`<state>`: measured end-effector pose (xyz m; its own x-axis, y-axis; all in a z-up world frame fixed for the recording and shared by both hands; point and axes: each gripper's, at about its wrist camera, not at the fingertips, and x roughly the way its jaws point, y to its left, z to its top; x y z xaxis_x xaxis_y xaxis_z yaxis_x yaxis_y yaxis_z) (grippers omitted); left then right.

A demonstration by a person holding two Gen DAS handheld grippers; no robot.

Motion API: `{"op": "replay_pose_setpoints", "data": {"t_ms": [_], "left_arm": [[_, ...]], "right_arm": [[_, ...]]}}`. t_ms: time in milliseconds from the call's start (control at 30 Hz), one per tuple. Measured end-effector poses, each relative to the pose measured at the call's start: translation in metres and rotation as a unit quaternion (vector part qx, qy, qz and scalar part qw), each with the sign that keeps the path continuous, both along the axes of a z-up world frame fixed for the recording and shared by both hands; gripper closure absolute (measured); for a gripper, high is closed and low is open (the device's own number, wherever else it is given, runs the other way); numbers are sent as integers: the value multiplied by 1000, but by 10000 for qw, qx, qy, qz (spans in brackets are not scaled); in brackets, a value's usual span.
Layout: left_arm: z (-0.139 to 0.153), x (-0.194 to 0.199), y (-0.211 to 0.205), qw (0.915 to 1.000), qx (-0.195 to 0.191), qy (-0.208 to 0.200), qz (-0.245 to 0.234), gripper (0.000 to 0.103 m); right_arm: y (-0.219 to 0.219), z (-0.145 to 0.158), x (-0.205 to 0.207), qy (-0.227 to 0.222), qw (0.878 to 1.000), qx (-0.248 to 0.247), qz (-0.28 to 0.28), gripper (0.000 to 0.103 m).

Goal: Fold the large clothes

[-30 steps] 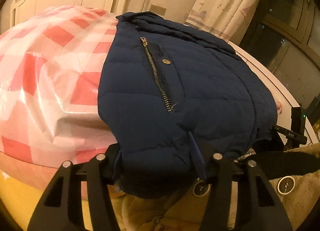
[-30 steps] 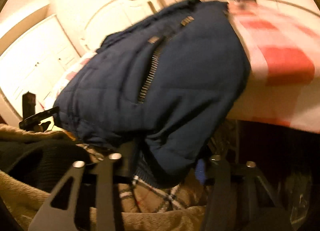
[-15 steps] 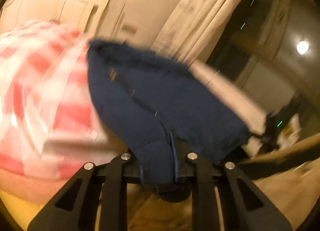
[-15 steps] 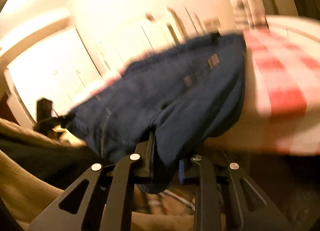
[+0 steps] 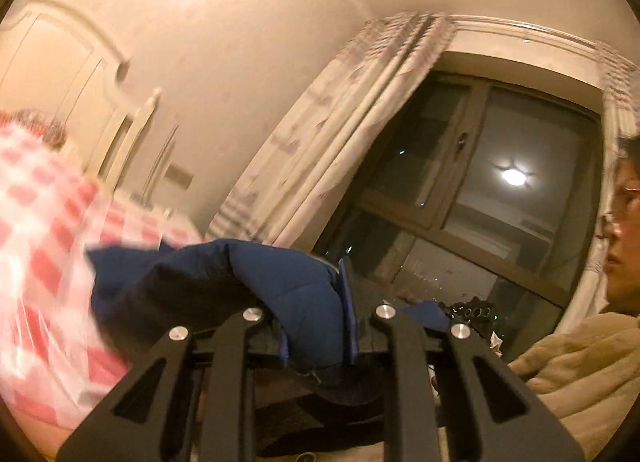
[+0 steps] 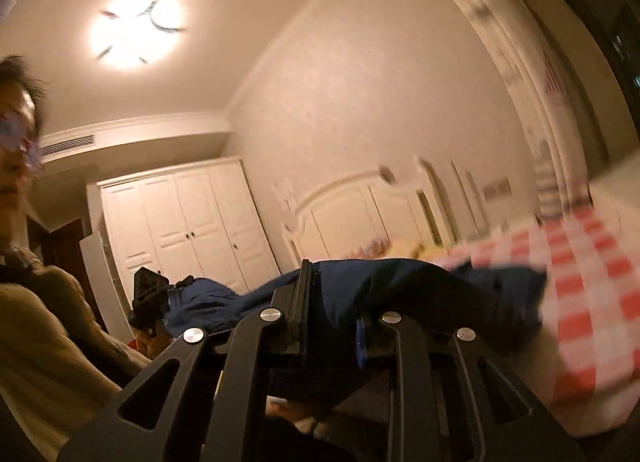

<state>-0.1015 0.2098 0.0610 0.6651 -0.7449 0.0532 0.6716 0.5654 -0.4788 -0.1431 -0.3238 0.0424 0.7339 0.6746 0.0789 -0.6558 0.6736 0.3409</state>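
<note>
A second ago the navy puffer jacket (image 5: pixel 280 286) lay spread flat on the red-and-white checked bedcover (image 5: pixel 44 230), zipper up, with both grippers low at its near hem and their jaws standing apart around the padded edge. Now both cameras look level across the room, toward the curtain (image 5: pixel 320 142) and window in the left wrist view and the white wardrobe (image 6: pixel 180 222) and headboard (image 6: pixel 360 206) in the right, so the hem has been picked up off the bed. The left gripper (image 5: pixel 316 326) has its jaws closed on a thick bunch of the jacket's quilted edge, the fabric bulging up between the blue pads. The right gripper (image 6: pixel 332 326) likewise has its jaws clamped on the hem at the other corner, and in its view the cloth runs away in a sagging band toward the left gripper (image 6: pixel 150 298). The far part of the jacket seems to rest on the bedcover near the headboard, though blur hides just how much. This reads as the start of the first fold: with both near corners secured and raised, the hem can likely be carried forward over the body toward the collar. The bulky padding may slip or bunch if the two sides travel unevenly.
</note>
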Motion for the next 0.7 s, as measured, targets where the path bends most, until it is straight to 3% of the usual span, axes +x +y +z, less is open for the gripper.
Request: {"op": "replay_pose_setpoints", "data": {"t_ms": [100,167,267,367,467,533,600,633,667,700], "left_arm": [[14,7,3,9999,-70,26,113,81],[17,36,8,9985,-411,319,140,81],[18,90,15,9958,-468,645,444,81],[4,169,15,9866,-435,1340,822,78],[-28,243,6,9700,-89,2108,1210,72],[-61,285,-3,9525,267,2715,1351,64],[-91,314,-7,9363,467,3170,1440,31],[-103,322,-4,9303,439,3275,1590,26],[-110,324,2,9279,314,3311,1685,20],[-114,324,12,9281,2,3332,1663,9]], "right_arm": [[0,22,6,-166,9998,63,-22,80],[2,34,29,-108,9998,124,-82,80],[8,45,78,153,9993,-16,-347,80],[10,40,165,897,9930,-83,-768,80],[8,6,261,2041,9726,-254,-1082,79],[10,-35,316,2937,9470,-381,-1244,79],[8,-68,345,3445,9300,-352,-1232,73],[5,-82,352,3581,9260,-188,-1181,71],[-1,-90,358,3719,9210,33,-1157,63],[-8,-95,361,3824,9171,272,-1098,44]]}}
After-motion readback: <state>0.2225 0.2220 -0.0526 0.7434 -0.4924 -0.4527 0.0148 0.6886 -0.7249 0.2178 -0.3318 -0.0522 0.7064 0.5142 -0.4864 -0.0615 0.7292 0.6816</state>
